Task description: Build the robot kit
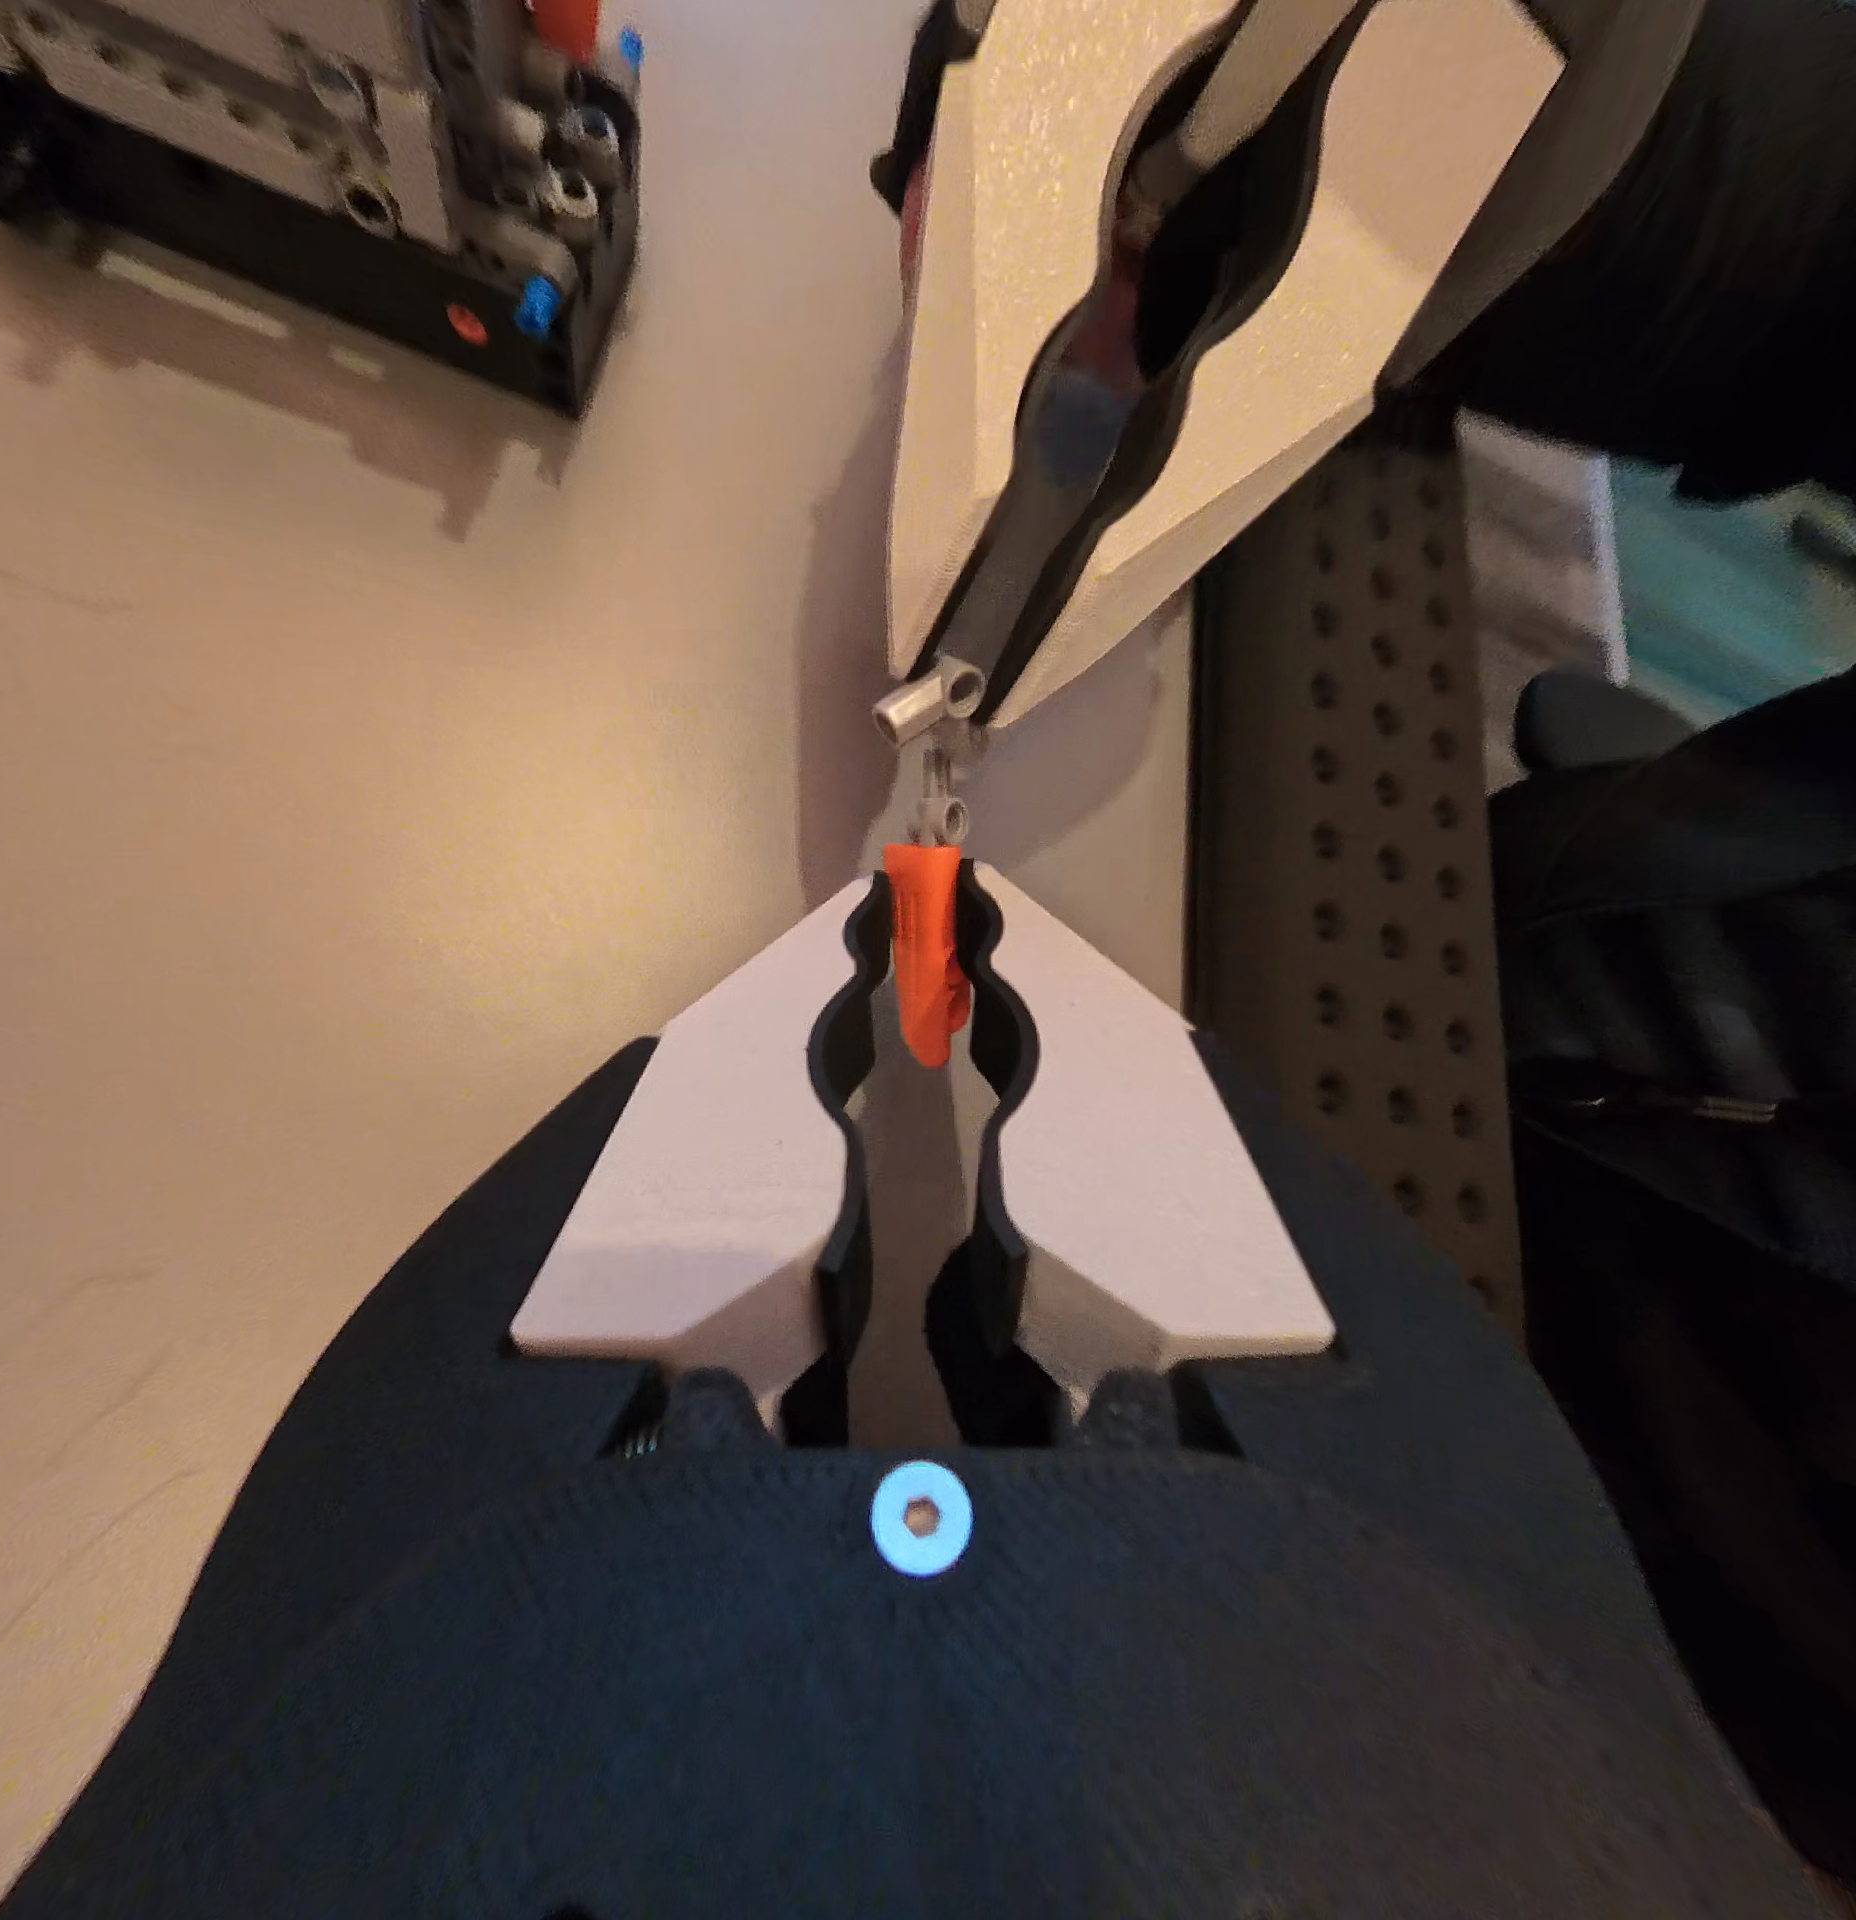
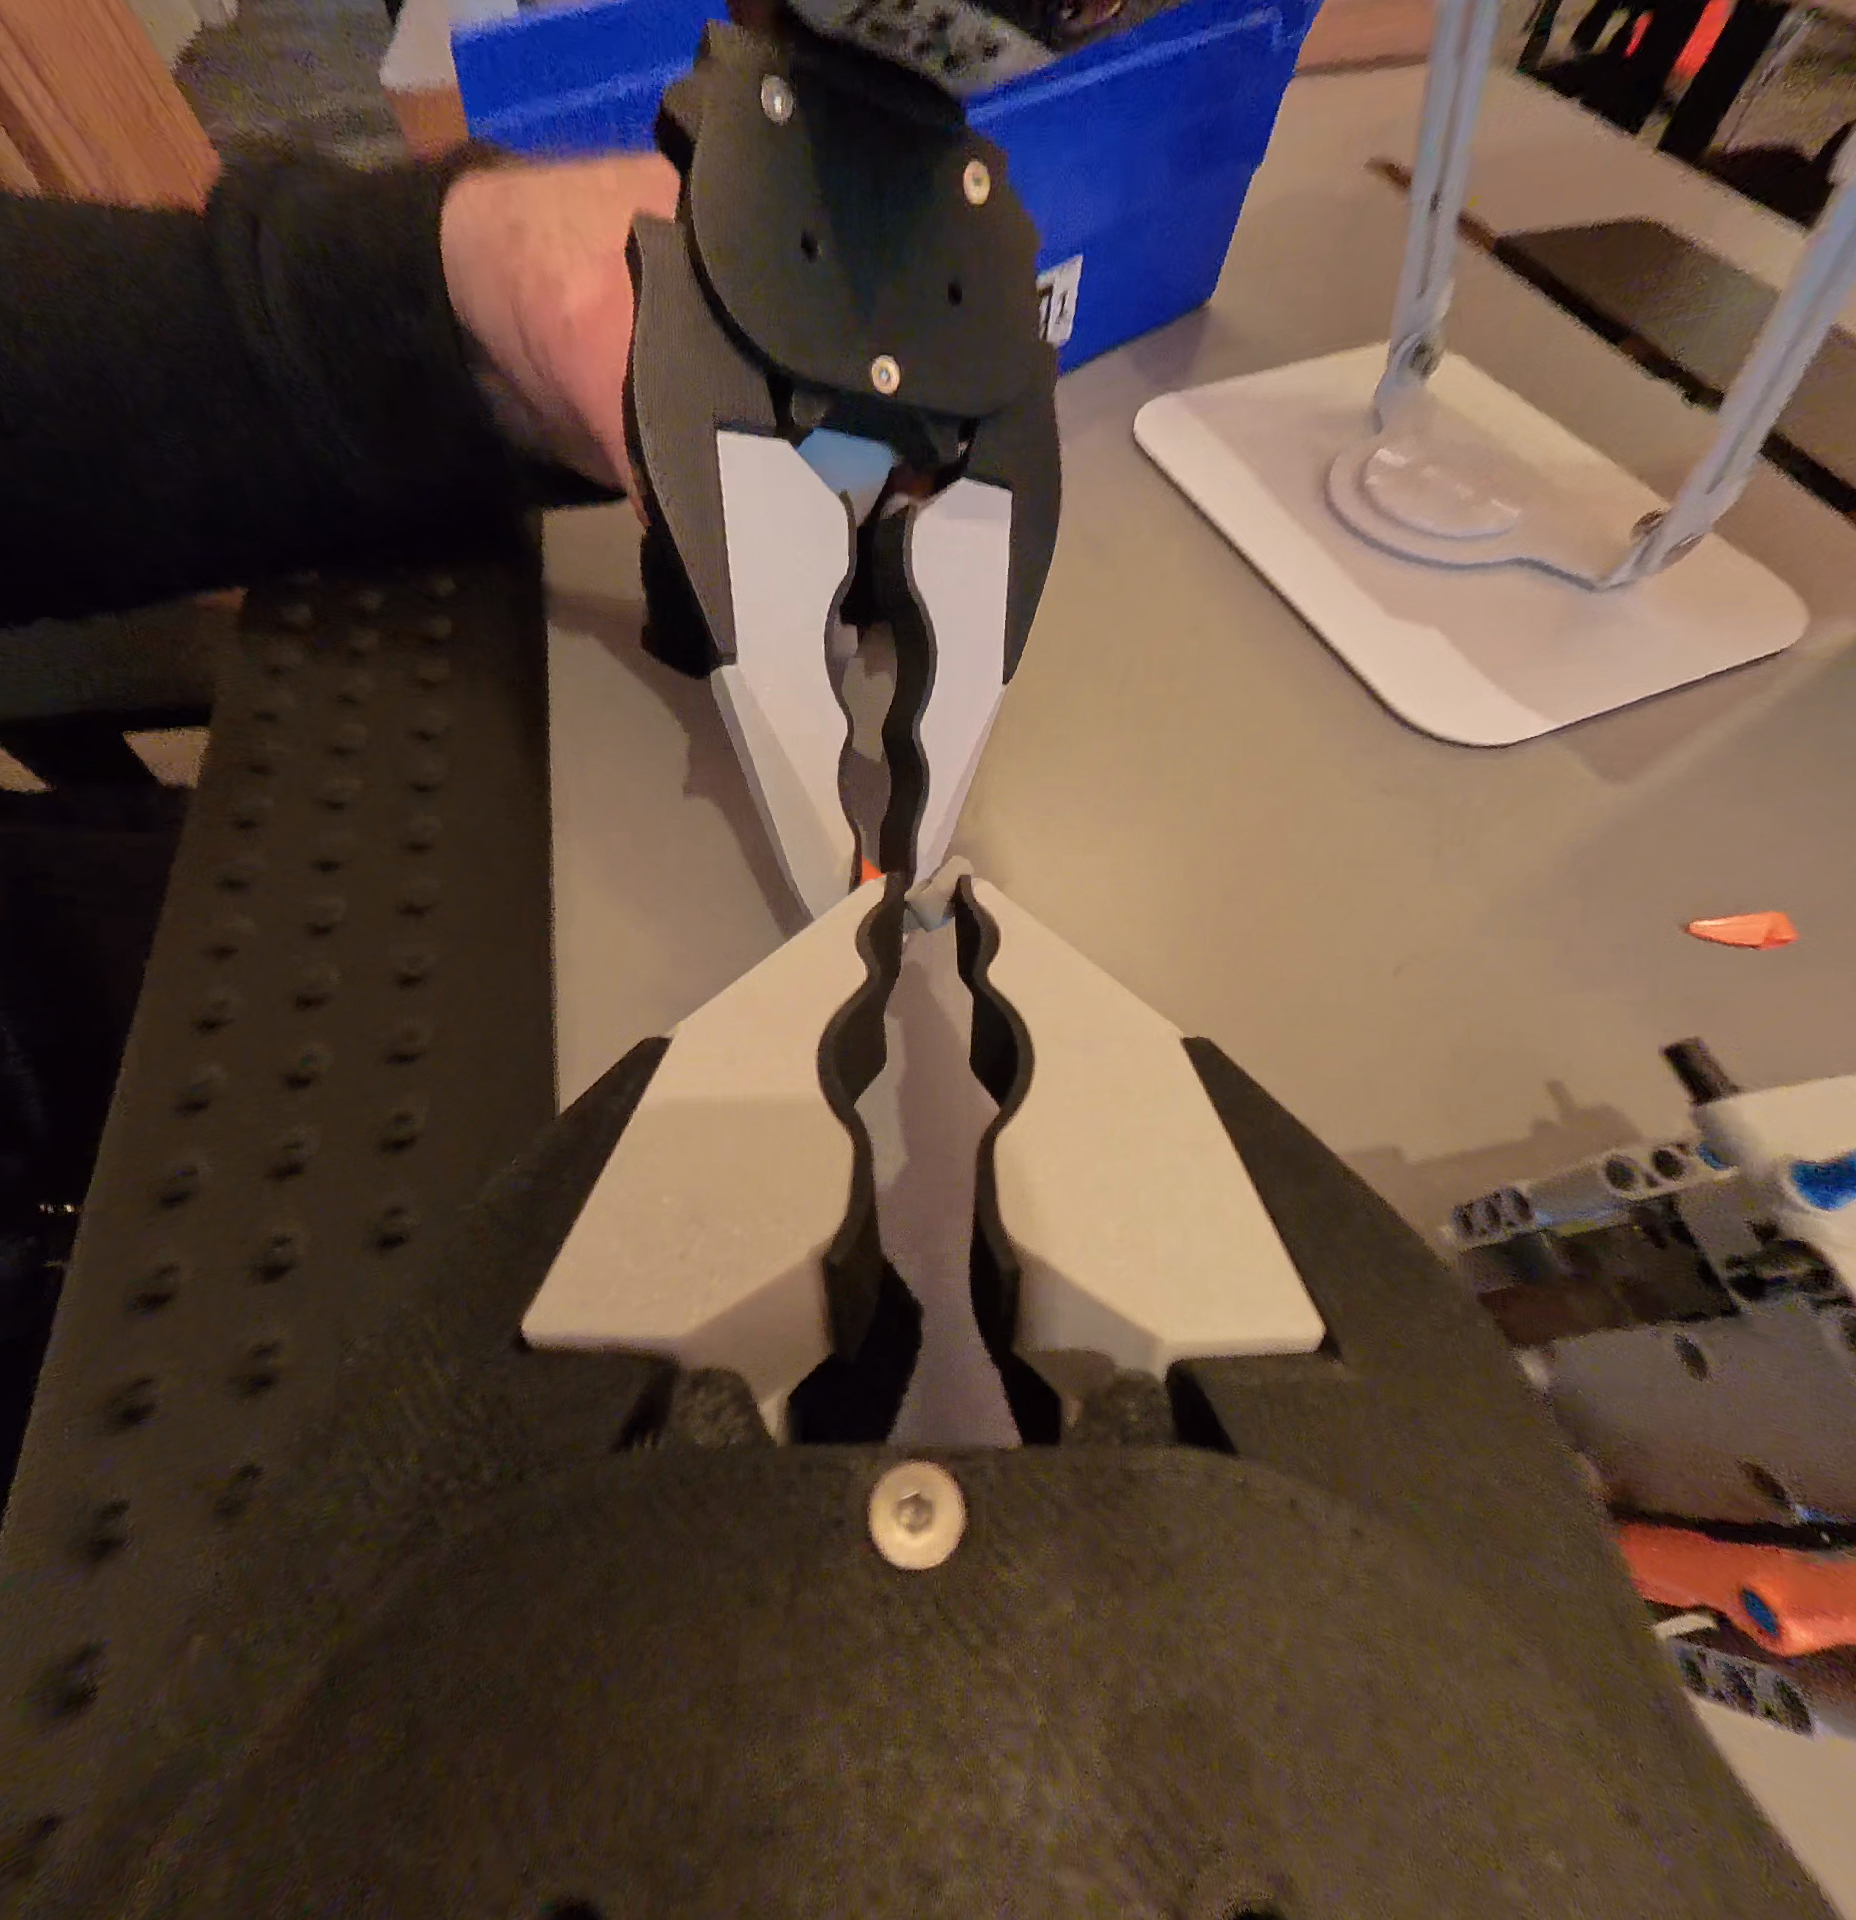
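My left gripper (image 1: 922, 883) is shut on an orange tapered building-toy piece (image 1: 926, 956) and holds it upright between its tips. A small grey connector with a short axle (image 1: 939, 816) sticks out of the piece's far end. My right gripper (image 1: 955, 691) comes in from above, tip to tip with the left one, shut on a grey tube connector (image 1: 929, 709) at the axle's other end. In the right wrist view, my right gripper (image 2: 924, 894) pinches that grey connector (image 2: 932, 896). The left gripper (image 2: 870, 878) faces it, and a sliver of the orange piece (image 2: 864, 868) shows.
A black perforated board (image 2: 311, 935) lies to the left. A grey, black and white brick-built model (image 2: 1734, 1247) sits on the beige table at the right and also shows in the left wrist view (image 1: 332, 177). Behind are a blue bin (image 2: 1132, 156), a white stand base (image 2: 1475, 582) and a loose orange piece (image 2: 1745, 928). One gripper's finger ends stand about 4 cm off the other's.
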{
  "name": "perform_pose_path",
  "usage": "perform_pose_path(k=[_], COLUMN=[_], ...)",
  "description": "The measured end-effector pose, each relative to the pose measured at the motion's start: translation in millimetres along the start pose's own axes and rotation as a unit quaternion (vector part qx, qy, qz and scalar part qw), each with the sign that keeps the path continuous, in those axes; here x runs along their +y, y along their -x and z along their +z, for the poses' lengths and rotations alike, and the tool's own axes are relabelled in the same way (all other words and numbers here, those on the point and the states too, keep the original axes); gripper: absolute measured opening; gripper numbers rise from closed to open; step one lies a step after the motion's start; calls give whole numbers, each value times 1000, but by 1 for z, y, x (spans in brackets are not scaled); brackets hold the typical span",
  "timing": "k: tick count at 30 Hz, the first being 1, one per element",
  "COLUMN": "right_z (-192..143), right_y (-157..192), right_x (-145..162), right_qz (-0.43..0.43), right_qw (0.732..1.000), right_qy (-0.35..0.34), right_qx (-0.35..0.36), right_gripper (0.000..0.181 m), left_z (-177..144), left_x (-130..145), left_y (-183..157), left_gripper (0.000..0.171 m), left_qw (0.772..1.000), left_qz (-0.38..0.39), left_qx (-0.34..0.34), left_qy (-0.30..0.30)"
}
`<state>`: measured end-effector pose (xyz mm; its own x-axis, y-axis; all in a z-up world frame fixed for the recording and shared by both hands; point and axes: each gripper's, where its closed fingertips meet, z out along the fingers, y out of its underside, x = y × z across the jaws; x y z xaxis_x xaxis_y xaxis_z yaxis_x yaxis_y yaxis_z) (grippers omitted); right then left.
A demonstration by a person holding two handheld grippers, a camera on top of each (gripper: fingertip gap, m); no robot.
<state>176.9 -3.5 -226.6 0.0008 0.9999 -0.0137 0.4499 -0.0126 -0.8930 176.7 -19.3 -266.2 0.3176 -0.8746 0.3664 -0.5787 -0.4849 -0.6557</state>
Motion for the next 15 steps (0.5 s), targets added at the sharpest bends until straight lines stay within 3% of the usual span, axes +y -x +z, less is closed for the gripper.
perform_pose_path(k=[6,15], right_z=[-13,-25], right_y=[-10,-21], right_x=[-18,-30], right_qz=[5,30], right_qw=[998,994], right_qy=[-50,-90], right_qx=[33,56], right_gripper=[7,7], left_z=[-12,-18], left_x=[-25,-42], left_y=[-1,-4], left_gripper=[10,10], left_qw=[997,993], left_qz=[-12,-18], left_qx=[5,10], left_qy=[-76,-120])
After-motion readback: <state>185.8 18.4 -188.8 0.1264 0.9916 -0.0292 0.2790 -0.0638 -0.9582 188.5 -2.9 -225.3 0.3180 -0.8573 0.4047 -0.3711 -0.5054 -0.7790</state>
